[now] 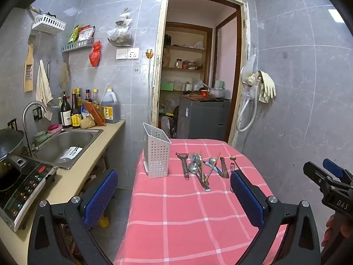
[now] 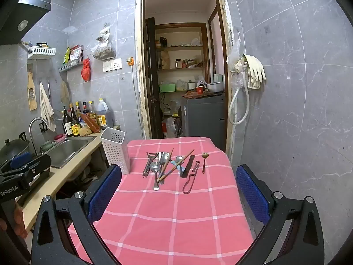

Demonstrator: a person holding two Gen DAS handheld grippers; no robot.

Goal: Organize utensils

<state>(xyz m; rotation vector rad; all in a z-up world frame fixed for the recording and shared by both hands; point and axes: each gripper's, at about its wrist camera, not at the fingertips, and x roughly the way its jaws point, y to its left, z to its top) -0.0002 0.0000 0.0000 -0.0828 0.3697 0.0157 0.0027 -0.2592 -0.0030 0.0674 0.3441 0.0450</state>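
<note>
On the pink checked tablecloth (image 2: 167, 216) utensils (image 2: 169, 167) lie heaped at twelve o'clock, the white holder (image 2: 115, 148) at ten, seemingly empty. Left gripper (image 1: 174, 190) and right gripper (image 2: 178, 190) hover spread wide, holding nothing, probably readied for picking.

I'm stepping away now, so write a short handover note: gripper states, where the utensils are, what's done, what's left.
Left hand-held gripper: open, empty, short of the pile.
Right hand-held gripper: open, empty, same.
White utensil holder: upright at the table's far left corner, looks empty.
Utensils: loose on the pink cloth, peelers, spoons, fork, chopsticks, knife.
Done: nothing.
Left: put every utensil in the holder.
</note>
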